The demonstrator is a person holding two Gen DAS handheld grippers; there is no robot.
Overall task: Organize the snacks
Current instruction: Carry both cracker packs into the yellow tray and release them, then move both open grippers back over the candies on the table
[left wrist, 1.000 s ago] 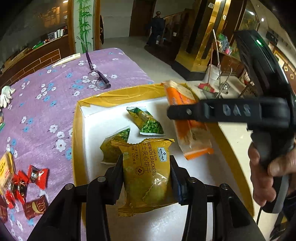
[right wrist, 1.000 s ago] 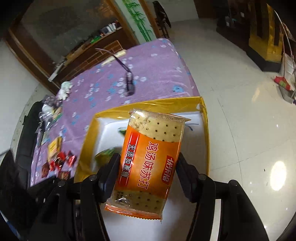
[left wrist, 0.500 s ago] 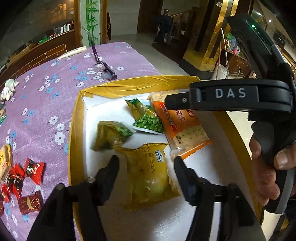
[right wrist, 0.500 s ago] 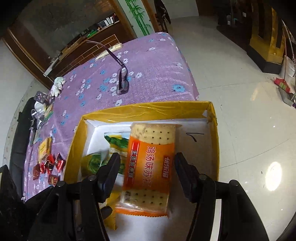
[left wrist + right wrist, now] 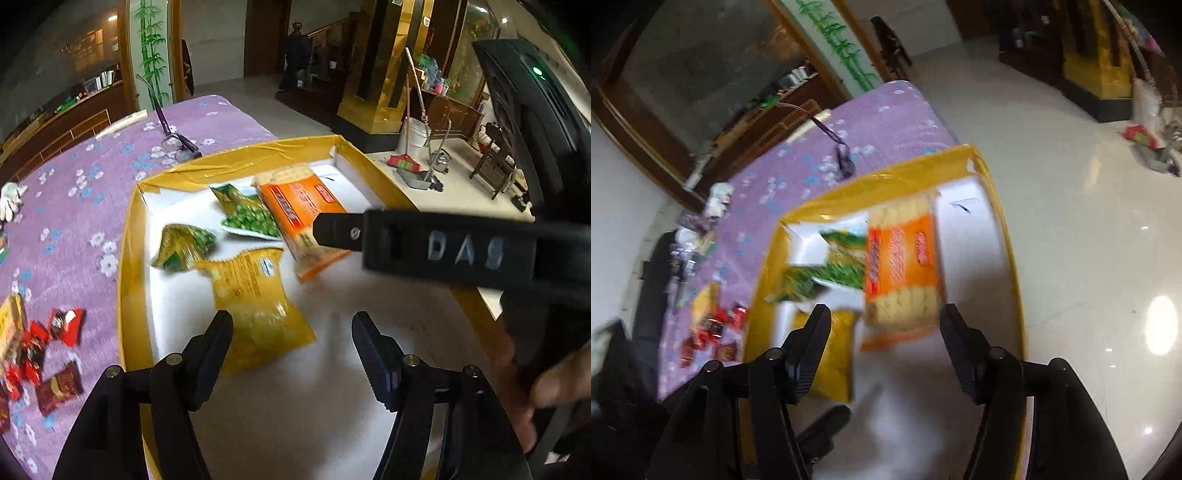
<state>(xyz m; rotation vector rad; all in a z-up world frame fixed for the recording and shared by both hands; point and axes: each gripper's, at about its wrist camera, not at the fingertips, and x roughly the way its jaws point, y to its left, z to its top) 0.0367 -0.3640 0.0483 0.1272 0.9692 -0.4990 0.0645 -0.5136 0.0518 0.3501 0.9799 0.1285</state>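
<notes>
Inside box (image 5: 127, 258), cracker packs (image 5: 258, 306) newly released

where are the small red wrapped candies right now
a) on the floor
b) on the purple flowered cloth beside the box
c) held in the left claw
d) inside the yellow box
b: the red candies lie on the purple cloth, outside the wall of the yellow box, with neither claw near them.
</notes>
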